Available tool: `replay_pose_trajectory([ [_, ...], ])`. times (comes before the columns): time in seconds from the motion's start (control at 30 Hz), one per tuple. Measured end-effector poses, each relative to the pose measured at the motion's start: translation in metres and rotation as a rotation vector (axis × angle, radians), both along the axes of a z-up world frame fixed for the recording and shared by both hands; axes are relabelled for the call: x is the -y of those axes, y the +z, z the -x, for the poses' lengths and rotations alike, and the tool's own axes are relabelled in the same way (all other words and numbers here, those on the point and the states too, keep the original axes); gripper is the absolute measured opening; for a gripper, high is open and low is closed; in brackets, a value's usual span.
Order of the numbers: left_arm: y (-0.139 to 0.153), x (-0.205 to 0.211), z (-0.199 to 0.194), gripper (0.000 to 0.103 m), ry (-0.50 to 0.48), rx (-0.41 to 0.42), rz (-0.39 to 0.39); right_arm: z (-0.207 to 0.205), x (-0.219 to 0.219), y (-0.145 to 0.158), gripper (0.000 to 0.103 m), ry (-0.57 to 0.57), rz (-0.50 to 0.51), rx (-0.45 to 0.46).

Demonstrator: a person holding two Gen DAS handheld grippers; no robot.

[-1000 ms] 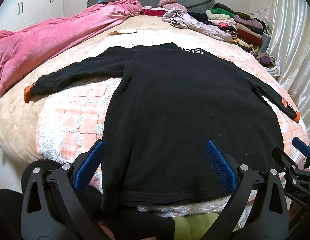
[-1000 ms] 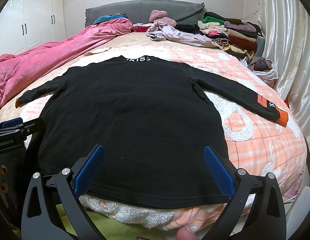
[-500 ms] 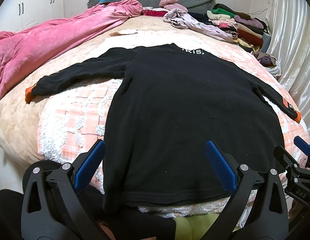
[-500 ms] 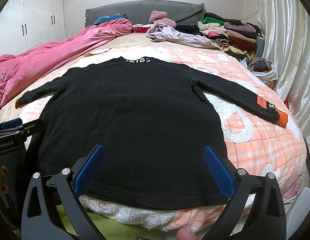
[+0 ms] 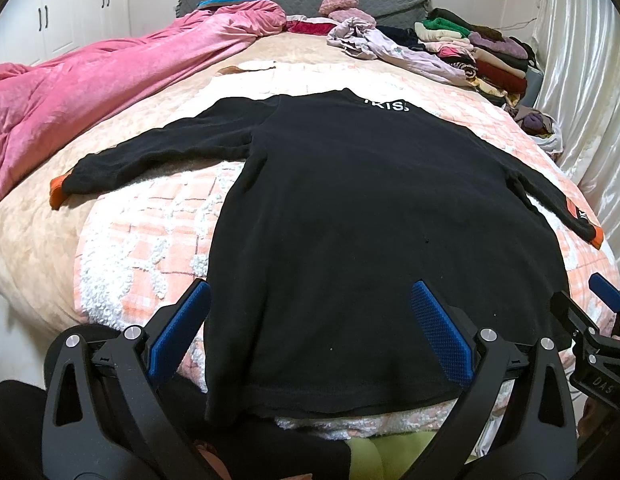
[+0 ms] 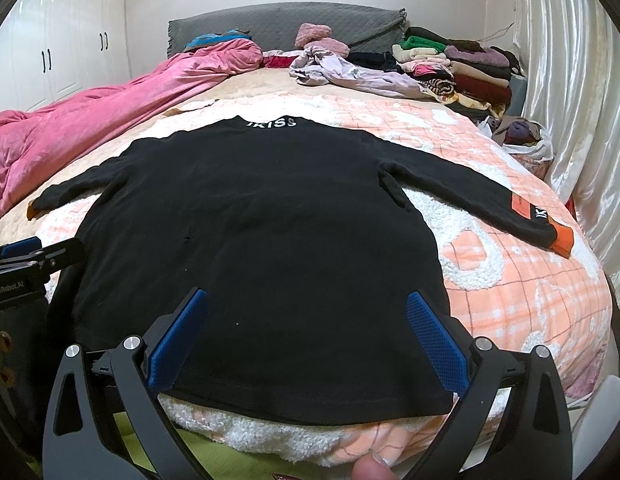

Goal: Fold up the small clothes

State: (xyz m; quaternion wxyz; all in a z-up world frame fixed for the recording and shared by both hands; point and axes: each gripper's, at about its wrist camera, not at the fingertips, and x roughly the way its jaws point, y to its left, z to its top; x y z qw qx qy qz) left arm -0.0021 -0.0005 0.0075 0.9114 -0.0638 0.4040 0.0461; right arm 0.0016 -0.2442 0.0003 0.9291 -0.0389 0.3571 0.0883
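A black long-sleeved top (image 5: 358,216) (image 6: 262,232) with orange cuffs and white collar lettering lies flat on an orange-and-white checked blanket (image 5: 150,240) (image 6: 510,280), sleeves spread to both sides. My left gripper (image 5: 310,328) stands open just above the hem near its left corner, nothing between its blue pads. My right gripper (image 6: 306,328) is open too, above the hem toward the right side. Each gripper shows at the edge of the other's view.
A pink duvet (image 5: 90,92) is heaped along the left of the bed. Loose and stacked clothes (image 6: 442,64) fill the far right by the grey headboard (image 6: 286,24). A bag of clothes (image 6: 522,136) and white curtains (image 6: 570,100) stand at the right.
Both grippers have eased back slightly from the top; the garment sits a little farther in both views. Nothing was grasped.
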Motion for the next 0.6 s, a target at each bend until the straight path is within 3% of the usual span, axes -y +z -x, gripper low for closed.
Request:
replay_pose_trajectory([
  [0.6,0.003,0.023,-0.045,0.094,-0.041,-0.013,-0.04,-0.037,0.031,0.008,0.099,-0.082,-0.025,0.031],
])
